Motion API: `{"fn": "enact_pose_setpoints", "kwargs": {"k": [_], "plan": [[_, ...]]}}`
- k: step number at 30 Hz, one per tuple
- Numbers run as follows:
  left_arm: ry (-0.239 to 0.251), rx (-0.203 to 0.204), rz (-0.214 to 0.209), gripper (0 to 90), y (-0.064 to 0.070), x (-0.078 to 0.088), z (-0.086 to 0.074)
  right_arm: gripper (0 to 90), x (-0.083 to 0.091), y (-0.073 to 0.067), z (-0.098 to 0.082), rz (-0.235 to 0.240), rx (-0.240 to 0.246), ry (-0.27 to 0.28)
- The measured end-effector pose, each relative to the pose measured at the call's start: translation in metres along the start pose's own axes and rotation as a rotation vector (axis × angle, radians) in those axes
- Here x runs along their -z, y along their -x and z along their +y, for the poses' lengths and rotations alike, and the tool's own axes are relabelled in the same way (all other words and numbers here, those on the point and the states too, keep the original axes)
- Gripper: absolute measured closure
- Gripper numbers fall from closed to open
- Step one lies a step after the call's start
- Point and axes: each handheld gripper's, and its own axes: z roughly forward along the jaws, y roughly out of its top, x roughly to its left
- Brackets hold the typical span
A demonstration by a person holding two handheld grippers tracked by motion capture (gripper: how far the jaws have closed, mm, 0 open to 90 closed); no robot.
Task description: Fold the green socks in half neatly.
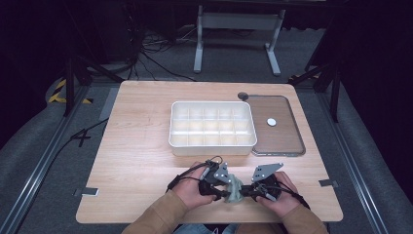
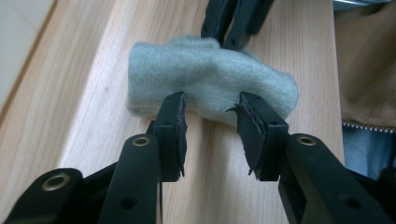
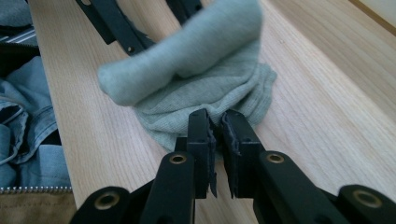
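On your light wooden table (image 1: 141, 146) you have one white plastic divided box (image 1: 212, 127) with fifteen compartments, three rows of five. Right of that box lies one brown flat tray (image 1: 282, 139) carrying one small white disc (image 1: 271, 122). Nearer you than the box sits one grey-green knitted sock (image 1: 234, 189), between two black two-jaw grippers.

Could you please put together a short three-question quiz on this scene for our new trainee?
1. True or false: the left gripper is clamped on the sock.
2. Which gripper pinches the sock's edge? A) left B) right C) neither
3. Fill in: the small white disc lies on the ____ beside the divided bin.

Key:
1. False: its jaws stand apart, just short of the sock.
2. B: the right gripper has its jaws closed on the fabric.
3. Lid, flat on the table at the bin's right.
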Motion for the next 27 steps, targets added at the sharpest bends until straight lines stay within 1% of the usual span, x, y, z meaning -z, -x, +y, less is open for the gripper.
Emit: {"fn": "enact_pose_setpoints", "kwargs": {"k": [2, 3, 4, 5, 7, 9, 10, 11, 12, 14, 16, 17, 19, 20, 21, 22, 23, 24, 25, 26, 27], "plan": [[-0.003, -0.005, 0.0, 61.7, 0.0, -0.001, 0.001, 81.5, -0.001, -0.002, 0.001, -0.004, 0.005, -0.003], [-0.004, -0.019, 0.001, 61.5, 0.0, -0.001, 0.002, 81.5, -0.003, -0.004, 0.002, -0.006, 0.0, -0.005], [-0.005, -0.016, 0.001, 61.5, 0.001, -0.002, 0.003, 81.7, -0.003, -0.004, 0.002, -0.009, -0.001, -0.005], [-0.006, -0.029, 0.007, 61.3, 0.002, -0.003, 0.005, 81.8, -0.004, -0.005, 0.002, -0.01, -0.008, -0.008], [0.0, -0.035, 0.011, 61.0, 0.004, -0.004, 0.009, 82.1, -0.005, -0.005, 0.003, -0.008, -0.019, -0.003], [0.008, -0.053, 0.019, 60.1, 0.005, -0.005, 0.012, 82.2, -0.006, -0.004, 0.002, -0.002, -0.027, 0.003], [0.006, -0.042, 0.018, 59.7, 0.006, -0.006, 0.013, 82.3, -0.006, -0.004, 0.002, 0.0, -0.032, 0.005], [0.003, -0.054, 0.018, 59.4, 0.006, -0.008, 0.014, 82.4, -0.006, -0.004, 0.002, 0.002, -0.039, 0.006], [0.006, -0.052, 0.021, 59.1, 0.006, -0.009, 0.014, 82.4, -0.007, -0.004, 0.002, 0.003, -0.044, 0.006], [-0.001, -0.062, 0.024, 58.6, 0.008, -0.011, 0.017, 82.4, -0.007, -0.004, 0.002, 0.003, -0.047, 0.006], [-0.016, -0.064, 0.028, 58.1, 0.01, -0.015, 0.019, 82.5, -0.007, -0.003, 0.001, 0.002, -0.043, 0.007], [-0.024, -0.051, 0.034, 58.0, 0.012, -0.017, 0.02, 82.5, -0.007, -0.003, 0.001, 0.005, -0.046, 0.006], [-0.042, -0.061, 0.048, 58.0, 0.013, -0.017, 0.023, 82.1, -0.006, -0.003, 0.0, 0.006, -0.051, 0.006], [-0.05, -0.058, 0.039, 58.1, 0.014, -0.018, 0.023, 81.0, -0.005, -0.003, 0.0, 0.003, -0.049, -0.003], [-0.054, -0.051, 0.041, 58.1, 0.014, -0.018, 0.024, 78.0, -0.001, -0.004, 0.0, -0.01, -0.055, -0.023], [-0.05, -0.056, 0.05, 58.1, 0.014, -0.019, 0.025, 76.2, 0.003, -0.004, 0.0, -0.028, -0.054, -0.045], [-0.057, -0.053, 0.045, 58.1, 0.014, -0.019, 0.025, 75.6, 0.009, -0.003, 0.0, -0.044, -0.072, -0.04], [-0.057, -0.046, 0.044, 58.1, 0.014, -0.019, 0.025, 74.7, 0.016, -0.002, -0.001, -0.046, -0.102, -0.015], [-0.062, -0.042, 0.043, 58.1, 0.014, -0.018, 0.026, 72.5, 0.02, -0.001, -0.001, -0.055, -0.116, 0.01], [-0.062, -0.038, 0.043, 58.1, 0.013, -0.018, 0.026, 69.9, 0.025, 0.0, -0.001, -0.065, -0.147, 0.043], [-0.058, -0.046, 0.051, 58.0, 0.013, -0.018, 0.026, 66.0, 0.029, -0.001, 0.0, -0.066, -0.182, 0.082]]}}
